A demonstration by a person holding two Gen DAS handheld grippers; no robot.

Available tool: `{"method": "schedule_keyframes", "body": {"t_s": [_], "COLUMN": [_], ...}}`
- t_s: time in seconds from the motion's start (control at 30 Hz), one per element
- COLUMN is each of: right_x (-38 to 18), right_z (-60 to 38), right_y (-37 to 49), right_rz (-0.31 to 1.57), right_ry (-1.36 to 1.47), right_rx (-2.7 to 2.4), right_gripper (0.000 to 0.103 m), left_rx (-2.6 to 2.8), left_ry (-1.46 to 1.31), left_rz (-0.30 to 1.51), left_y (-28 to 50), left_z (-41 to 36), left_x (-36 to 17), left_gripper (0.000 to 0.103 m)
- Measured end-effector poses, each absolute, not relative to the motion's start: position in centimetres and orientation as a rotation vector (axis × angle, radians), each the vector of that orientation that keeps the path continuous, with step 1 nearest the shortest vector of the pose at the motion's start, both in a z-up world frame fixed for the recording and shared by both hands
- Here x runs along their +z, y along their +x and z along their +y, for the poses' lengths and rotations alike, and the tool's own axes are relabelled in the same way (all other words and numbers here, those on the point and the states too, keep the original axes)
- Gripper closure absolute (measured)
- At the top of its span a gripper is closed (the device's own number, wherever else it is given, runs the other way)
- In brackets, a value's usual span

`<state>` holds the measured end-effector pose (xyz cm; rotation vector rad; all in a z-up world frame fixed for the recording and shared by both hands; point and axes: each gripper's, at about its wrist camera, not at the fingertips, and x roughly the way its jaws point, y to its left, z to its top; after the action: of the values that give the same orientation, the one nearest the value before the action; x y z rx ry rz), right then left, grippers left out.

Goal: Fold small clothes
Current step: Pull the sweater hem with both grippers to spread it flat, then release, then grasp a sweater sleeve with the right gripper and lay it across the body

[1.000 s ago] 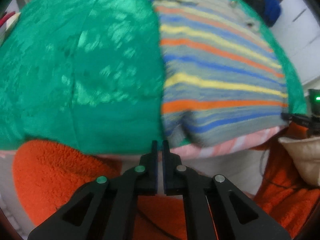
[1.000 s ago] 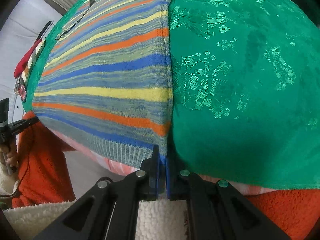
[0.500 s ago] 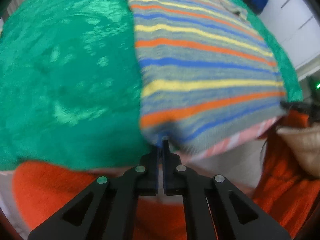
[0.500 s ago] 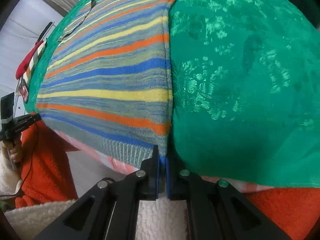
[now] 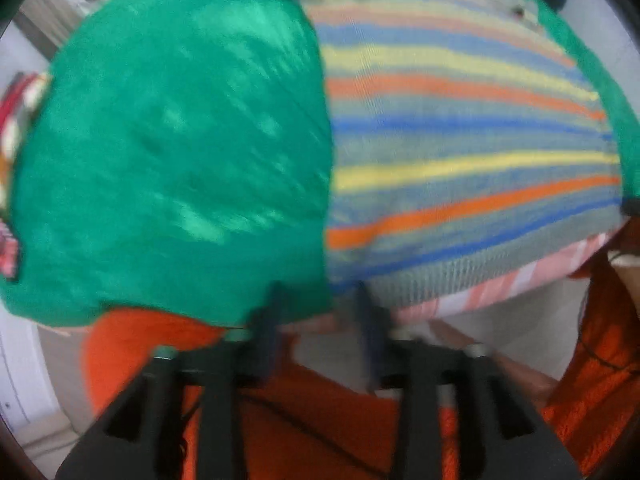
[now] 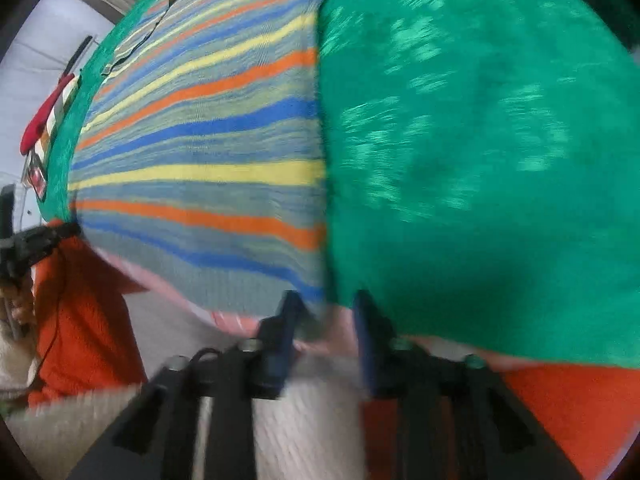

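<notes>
- Left gripper [image 5: 320, 304] hung level at the near left hem corner of the striped sweater [image 5: 460, 152], jaws apart, empty
- Right gripper [image 6: 326, 312] mirrored it at the right corner, jaws spread
- Sweater lay flat on the green cloth [image 5: 180, 152]

Motion blur smears both views. The striped sweater [image 5: 460, 152]'s far end is cut off at the top edge, and the green cloth [image 6: 480, 160] hides the bench beneath.

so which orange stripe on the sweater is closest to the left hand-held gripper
The lowest orange stripe on the striped sweater, just above the blue line and grey ribbed hem. The other orange stripes lie farther up, away from the left hand-held gripper.
</notes>
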<state>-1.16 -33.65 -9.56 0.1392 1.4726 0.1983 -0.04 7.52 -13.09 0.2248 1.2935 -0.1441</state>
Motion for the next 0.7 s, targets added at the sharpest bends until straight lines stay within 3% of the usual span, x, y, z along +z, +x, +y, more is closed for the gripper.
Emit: {"method": "schedule_keyframes", "body": {"t_s": [0.03,0.1,0.23,0.37,0.53,0.57,0.6,0.63,0.67,0.7], "right_x": [-7.7,-5.0,0.5,1.2,-5.2,-6.3,-7.5,-7.9,-7.5,-6.6], "right_z": [-34.6,-35.4,-34.4,-29.9,-23.2,-22.8,-22.7,-23.2,-24.8,-26.3], "right_y": [-1.3,-0.7,4.1,11.4,19.3,20.3,21.5,22.3,23.3,24.0], "right_rz": [1.435,1.370,1.151,0.968,0.952,0.958,0.974,0.991,1.007,0.998], "right_ry": [0.094,-0.010,-0.238,-0.367,-0.632,-0.660,-0.671,-0.638,-0.552,-0.466], "right_rx": [0.174,0.128,0.120,0.285,0.383,0.381,0.365,0.354,0.324,0.275], "right_gripper": [0.069,0.067,0.043,0.042,0.044,0.045,0.057,0.079,0.090,0.095], "left_rx": [-0.118,-0.081,-0.025,0.013,-0.032,-0.045,-0.051,-0.054,-0.056,-0.062], "left_ry": [0.229,0.212,0.101,0.038,0.126,0.145,0.166,0.192,0.205,0.200], "left_rz": [1.239,1.141,0.971,0.836,0.862,0.867,0.874,0.887,0.894,0.891], "left_y": [-0.2,-0.1,1.5,3.0,2.9,2.5,2.2,2.0,1.8,1.6], "left_z": [7.8,8.3,8.5,6.1,3.2,3.0,2.7,2.6,2.6,2.9], "left_x": [-11.5,-8.8,-6.8,-8.1,-11.6,-12.1,-12.5,-13.0,-13.2,-13.1], "left_gripper": [0.039,0.031,0.009,0.007,0.007,0.007,0.007,0.007,0.007,0.007]}}
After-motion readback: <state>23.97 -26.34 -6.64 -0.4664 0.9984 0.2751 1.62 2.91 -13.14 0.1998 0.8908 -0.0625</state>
